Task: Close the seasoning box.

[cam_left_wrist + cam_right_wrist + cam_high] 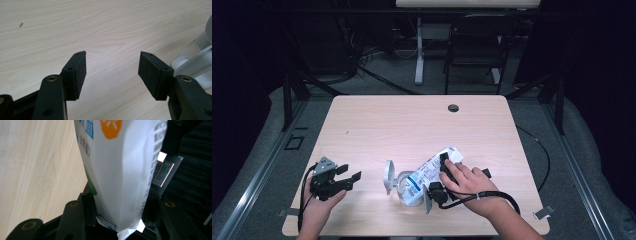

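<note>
Right gripper (446, 176) on white pouch (430, 172), left gripper (346, 178) apart – jaws open, wood table (412, 125)

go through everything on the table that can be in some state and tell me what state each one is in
white pouch: lying tilted on the table, its end clamped in the right gripper.
clear jar: on its side, mouth toward the pouch.
white lid: off the jar, standing on edge.
right gripper: shut on the pouch.
left gripper: open, nothing between the jaws.

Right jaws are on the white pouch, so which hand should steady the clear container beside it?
Left. The left gripper is open and holds nothing, close beside the clear container. The right gripper is busy, its jaws closed on the white pouch.
</note>
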